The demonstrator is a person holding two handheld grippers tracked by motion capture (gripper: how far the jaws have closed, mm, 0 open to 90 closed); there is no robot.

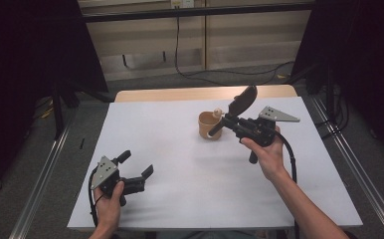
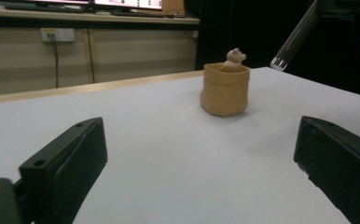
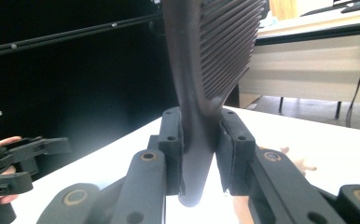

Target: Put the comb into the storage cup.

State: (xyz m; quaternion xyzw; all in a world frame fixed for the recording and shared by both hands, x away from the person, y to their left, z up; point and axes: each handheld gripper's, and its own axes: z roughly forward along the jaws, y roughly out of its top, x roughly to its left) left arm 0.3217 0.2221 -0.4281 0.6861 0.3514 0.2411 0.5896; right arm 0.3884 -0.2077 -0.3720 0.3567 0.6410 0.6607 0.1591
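My right gripper [image 1: 231, 119] is shut on a black slotted spatula [image 1: 243, 98], held above the right half of the white table [image 1: 180, 164]. In the right gripper view both pads [image 3: 231, 154] press on the spatula's neck [image 3: 197, 140], with the ribbed head [image 3: 220, 42] rising above them. The spatula's handle end [image 1: 215, 130] slants down beside a tan cup [image 1: 206, 127] with a small bear figure [image 1: 218, 113] in it. My left gripper [image 1: 136, 163] rests open near the front left, nothing between its jaws. In its own view it [image 2: 201, 163] faces the cup [image 2: 225, 91] and the bear [image 2: 234, 59].
The white table has a wooden strip [image 1: 180, 93] along its far edge. Metal rails [image 1: 41, 174] run along both sides on the floor. Black curtains [image 1: 26, 59] stand left and right, and a cable [image 1: 177, 45] hangs on the back wall.
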